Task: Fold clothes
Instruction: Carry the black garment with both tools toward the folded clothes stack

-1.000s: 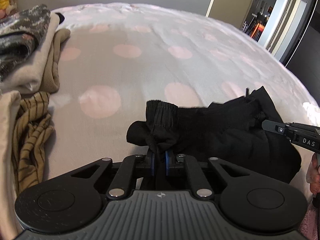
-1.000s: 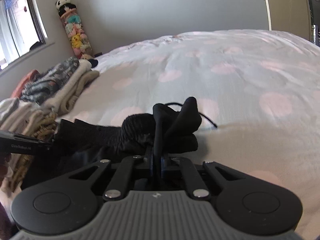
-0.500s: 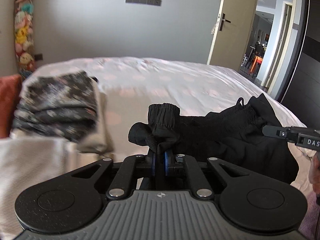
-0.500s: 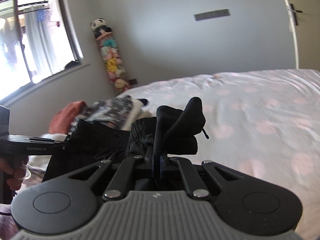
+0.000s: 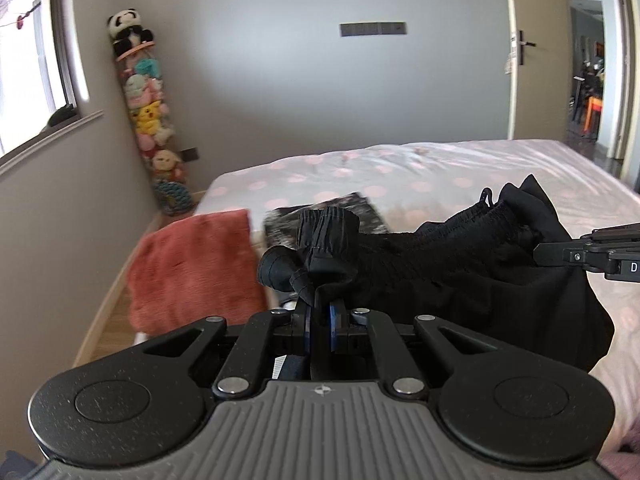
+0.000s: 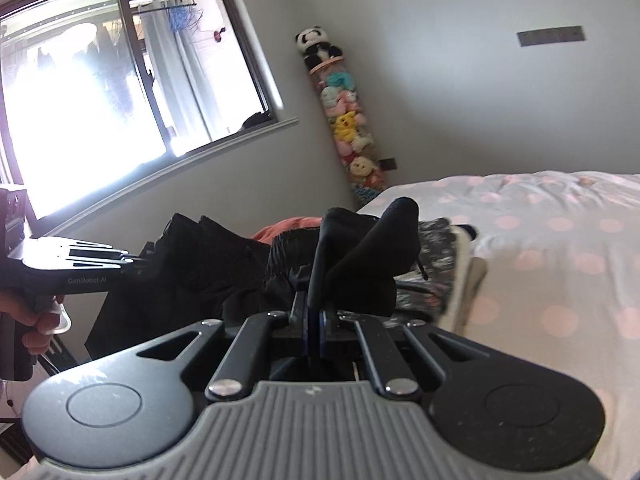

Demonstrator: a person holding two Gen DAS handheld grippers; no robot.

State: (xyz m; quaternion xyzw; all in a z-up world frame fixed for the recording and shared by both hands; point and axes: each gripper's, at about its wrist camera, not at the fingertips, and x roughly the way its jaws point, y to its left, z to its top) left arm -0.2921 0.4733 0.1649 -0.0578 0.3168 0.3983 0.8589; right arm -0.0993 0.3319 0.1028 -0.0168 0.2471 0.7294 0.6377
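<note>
Black shorts (image 5: 460, 276) with an elastic waistband hang in the air, stretched between both grippers above the bed. My left gripper (image 5: 320, 312) is shut on one bunched corner of the waistband. My right gripper (image 6: 315, 312) is shut on the other corner of the black shorts (image 6: 360, 256), and it shows at the right edge of the left wrist view as a dark arm (image 5: 592, 252). In the right wrist view the left gripper's body (image 6: 68, 264) appears at the left, held by a hand (image 6: 36, 320).
A bed with a pink-dotted cover (image 5: 440, 168) lies below. A dark patterned folded garment (image 5: 360, 216) and a red-orange fluffy one (image 5: 196, 264) sit at its near left side. A tube of plush toys (image 5: 152, 120) stands in the corner; window (image 6: 80, 112) at left, door (image 5: 536, 52) at right.
Both grippers have risen and tilted up with the shorts, lifting them off the bed; the views now take in the wall, window and door instead of the bed surface.
</note>
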